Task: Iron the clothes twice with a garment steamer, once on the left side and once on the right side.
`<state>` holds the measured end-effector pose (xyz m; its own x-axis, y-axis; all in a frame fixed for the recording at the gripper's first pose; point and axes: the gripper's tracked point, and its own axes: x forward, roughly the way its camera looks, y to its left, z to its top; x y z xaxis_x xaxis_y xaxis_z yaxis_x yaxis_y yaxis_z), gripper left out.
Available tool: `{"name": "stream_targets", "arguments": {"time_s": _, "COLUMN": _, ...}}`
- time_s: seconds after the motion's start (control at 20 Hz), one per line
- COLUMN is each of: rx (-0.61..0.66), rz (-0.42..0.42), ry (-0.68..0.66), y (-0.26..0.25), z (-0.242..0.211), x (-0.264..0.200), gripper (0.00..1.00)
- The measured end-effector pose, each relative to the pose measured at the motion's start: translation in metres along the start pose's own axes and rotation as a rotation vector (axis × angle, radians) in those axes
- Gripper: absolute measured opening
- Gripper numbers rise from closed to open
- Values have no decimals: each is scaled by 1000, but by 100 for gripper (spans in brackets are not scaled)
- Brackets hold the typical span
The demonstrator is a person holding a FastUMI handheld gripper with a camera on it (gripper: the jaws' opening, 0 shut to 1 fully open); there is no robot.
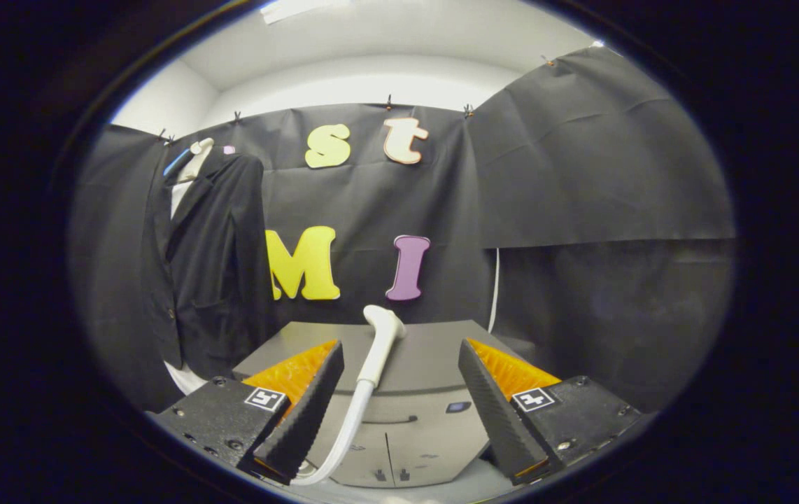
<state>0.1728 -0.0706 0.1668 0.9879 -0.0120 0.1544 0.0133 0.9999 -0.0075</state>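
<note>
A white garment steamer head lies on top of a grey box-like unit, its white hose running down past my left finger. My gripper is open, its fingers spread wide with the steamer handle between them, nearer the left finger and touching neither. A black jacket over a white shirt hangs on a mannequin form beyond and to the left of the fingers, against the booth wall.
The grey unit's front panel sits just below and ahead of the fingers. A thin white cord hangs down the black cloth wall behind the unit on the right. Black cloth closes the booth on the back and both sides.
</note>
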Motion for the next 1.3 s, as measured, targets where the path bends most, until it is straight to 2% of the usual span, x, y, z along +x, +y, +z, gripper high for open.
{"name": "stream_targets", "arguments": {"time_s": 0.35, "rx": 11, "rz": 92, "ry": 48, "y": 4, "z": 12, "x": 115, "gripper": 100}}
{"name": "stream_targets", "arguments": {"time_s": 0.7, "rx": 99, "rz": 156, "ry": 228, "y": 8, "z": -42, "x": 197, "gripper": 100}}
{"name": "stream_targets", "arguments": {"time_s": 0.85, "rx": 123, "rz": 177, "ry": 301, "y": 10, "z": -61, "x": 216, "gripper": 100}}
{"name": "stream_targets", "arguments": {"time_s": 0.95, "rx": 141, "rz": 184, "ry": 361, "y": 11, "z": -75, "x": 226, "gripper": 94}}
{"name": "stream_targets", "arguments": {"time_s": 1.05, "rx": 162, "rz": 223, "ry": 403, "y": 19, "z": -87, "x": 232, "gripper": 92}}
{"name": "stream_targets", "arguments": {"time_s": 1.2, "rx": 183, "rz": 225, "ry": 464, "y": 17, "z": -100, "x": 233, "gripper": 91}}
{"name": "stream_targets", "arguments": {"time_s": 1.25, "rx": 190, "rz": 223, "ry": 483, "y": 18, "z": -105, "x": 235, "gripper": 88}}
{"name": "stream_targets", "arguments": {"time_s": 1.3, "rx": 200, "rz": 213, "ry": 507, "y": 16, "z": -112, "x": 240, "gripper": 80}}
